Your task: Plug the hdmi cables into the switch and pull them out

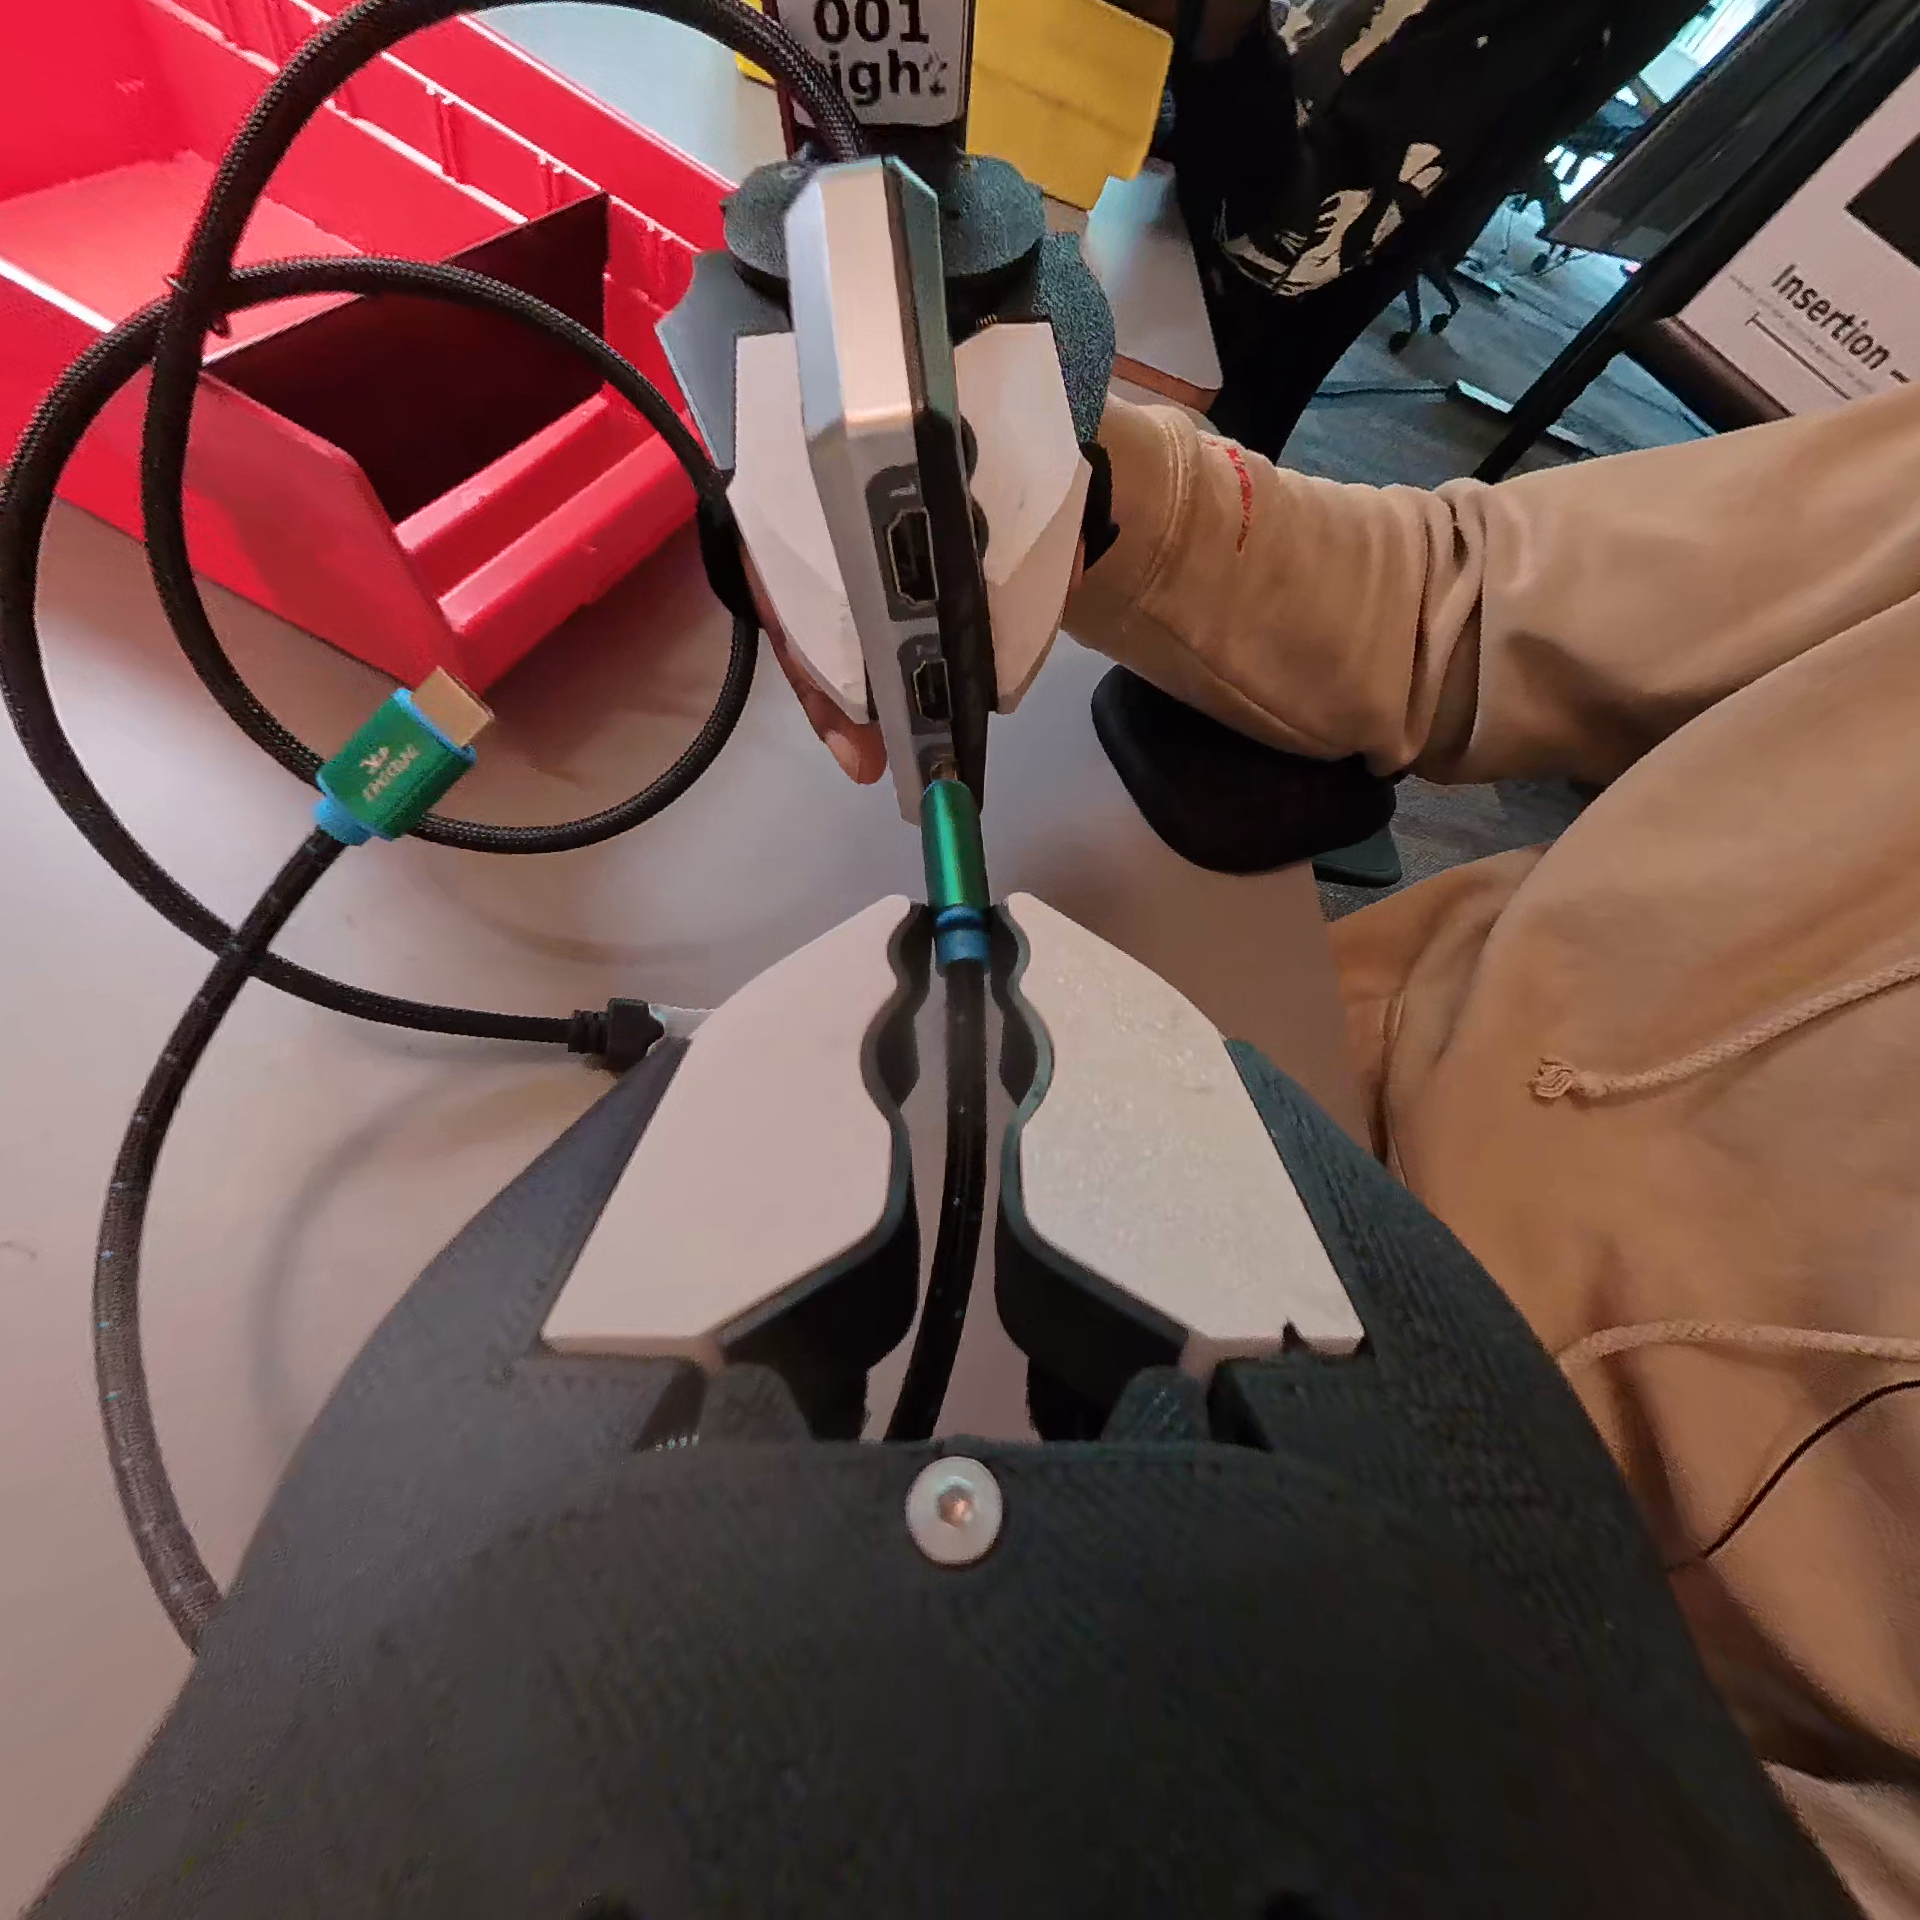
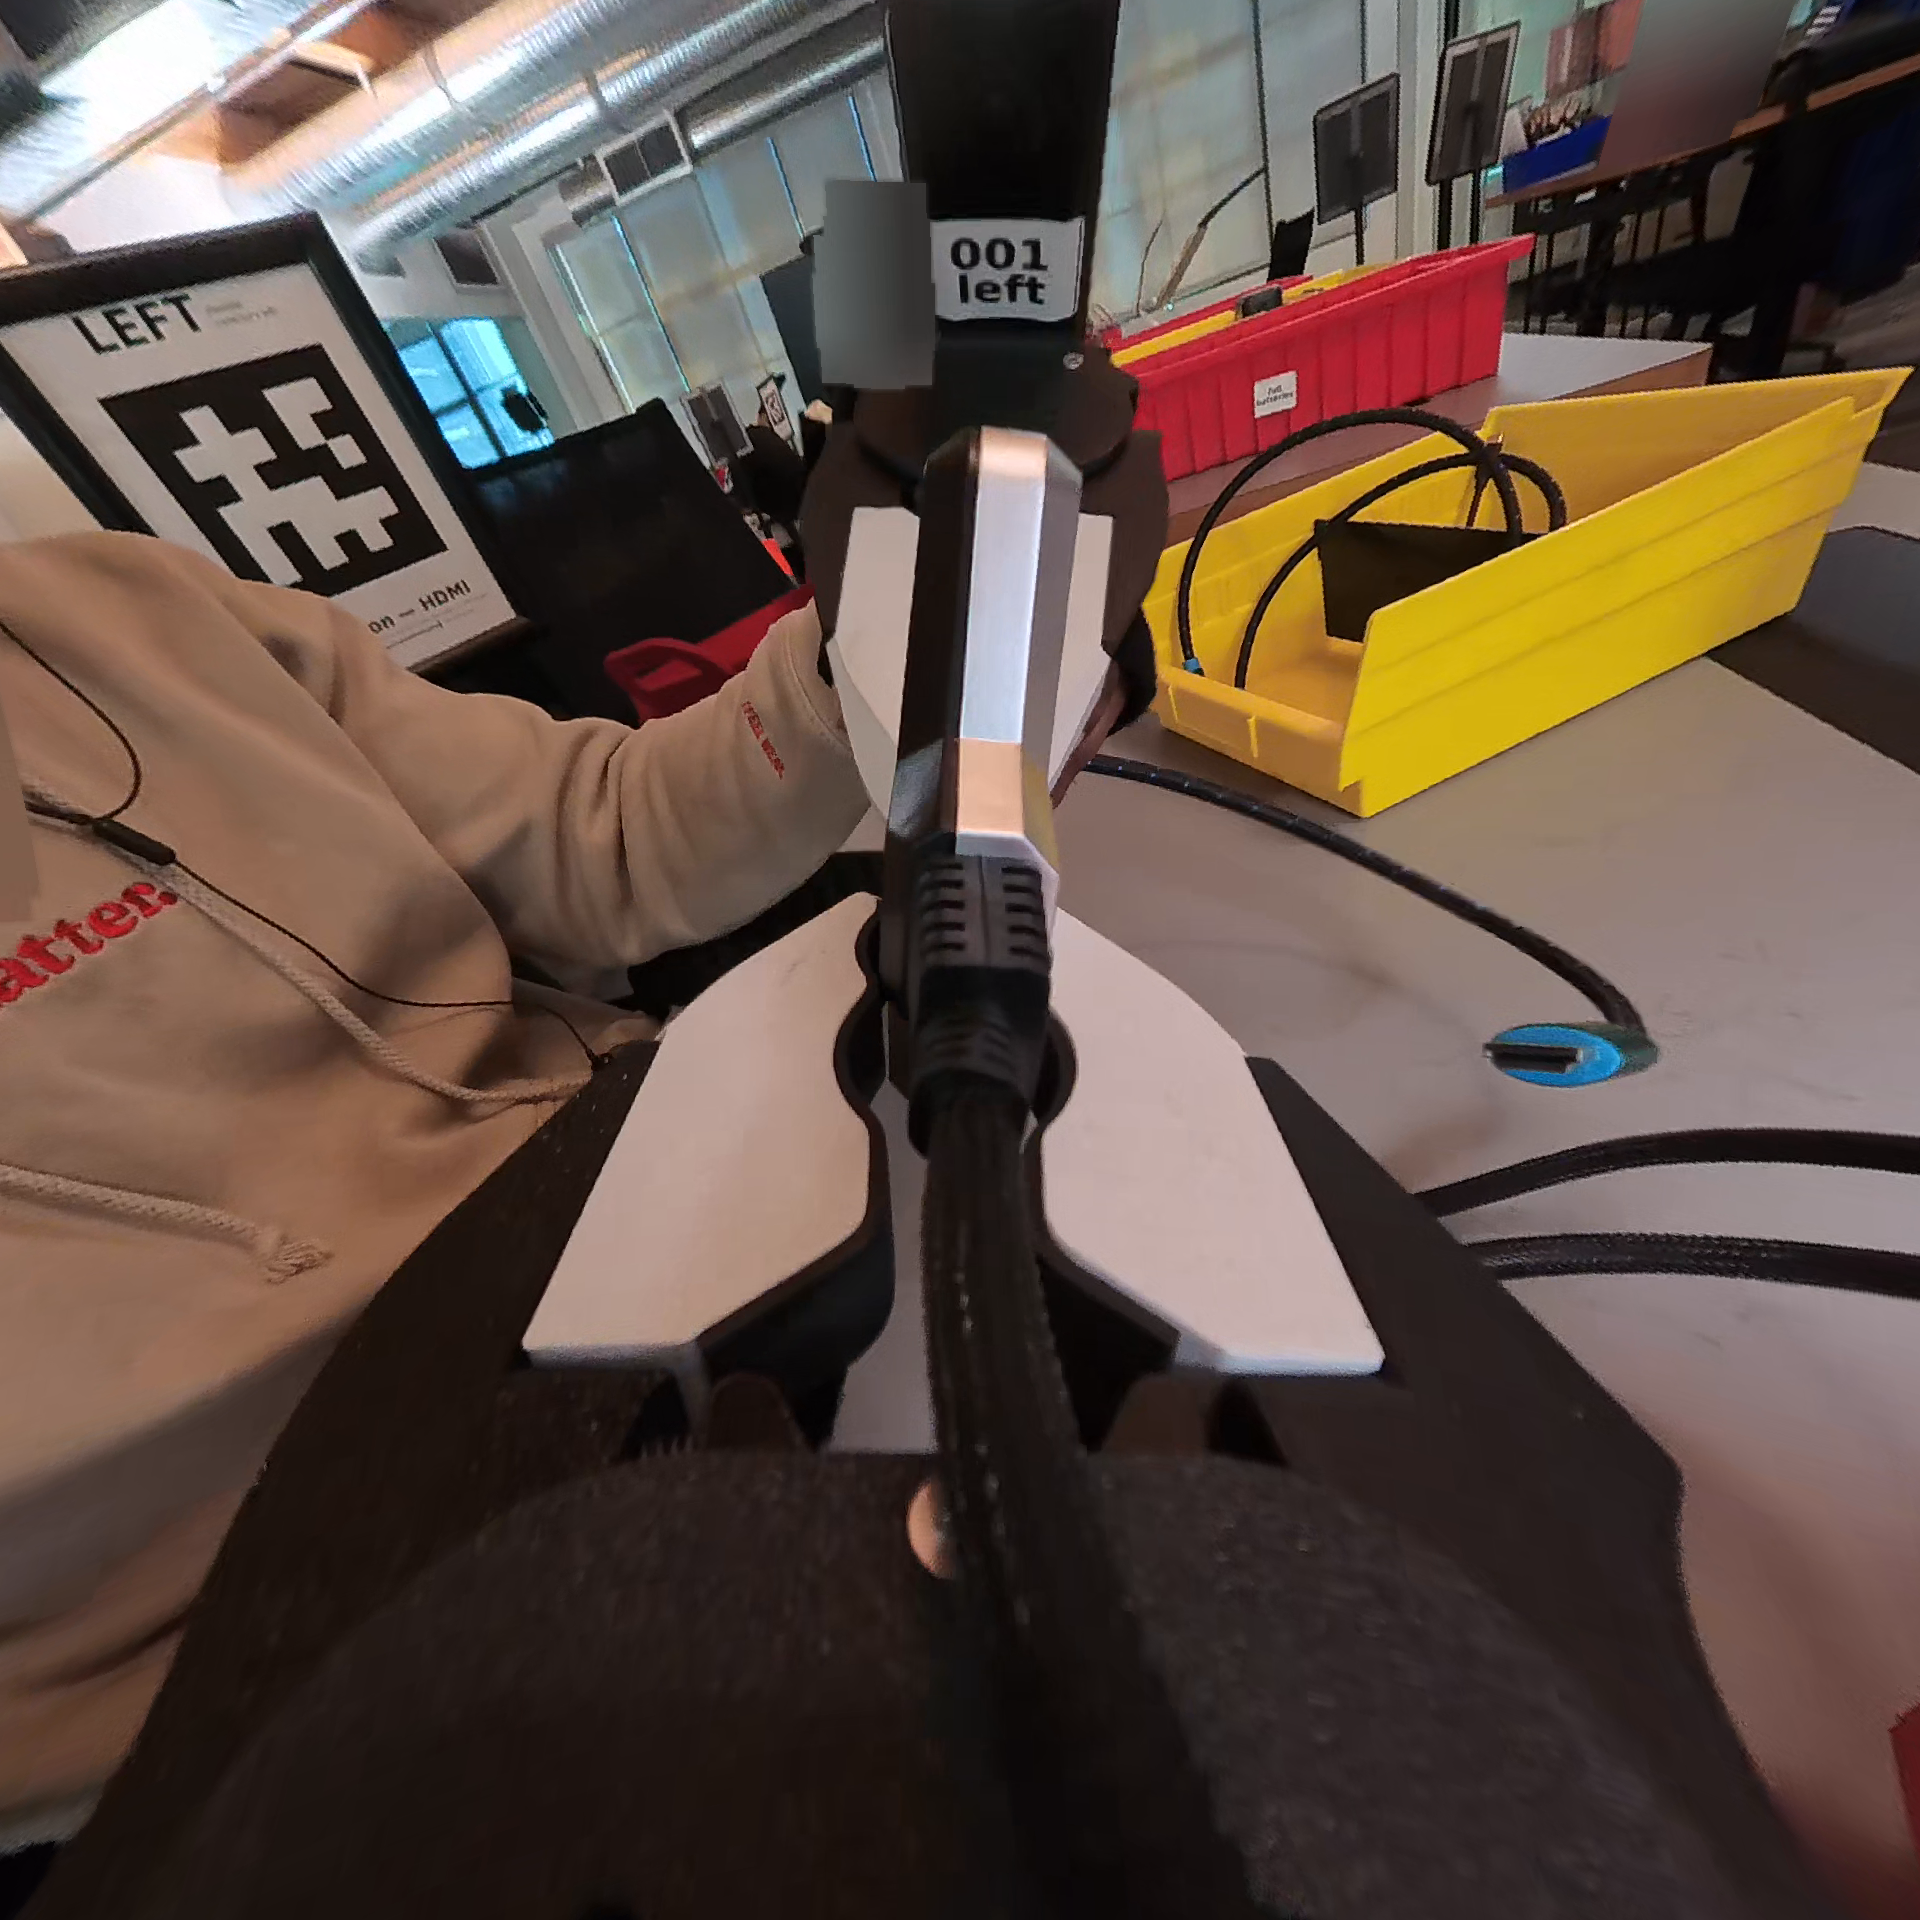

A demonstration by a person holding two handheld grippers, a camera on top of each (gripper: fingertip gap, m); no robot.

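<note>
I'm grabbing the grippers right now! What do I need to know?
Left gripper: shut on the blue collar of a green plug.
Right gripper: shut on the switch at its black cable end.
The plug's tip is at the switch's end port; some gold metal shows, so it is probably not fully in. Two other ports are empty.
A second green plug lies loose on the table near the red bin.
Left to do: push this plug home, plug in the second, then pull them out.

My silver switch (image 1: 878, 416) is standing on edge at twelve o'clock, a green plug (image 1: 956, 842) touching its near port, a black plug (image 2: 977, 914) sitting in its far end.
</note>
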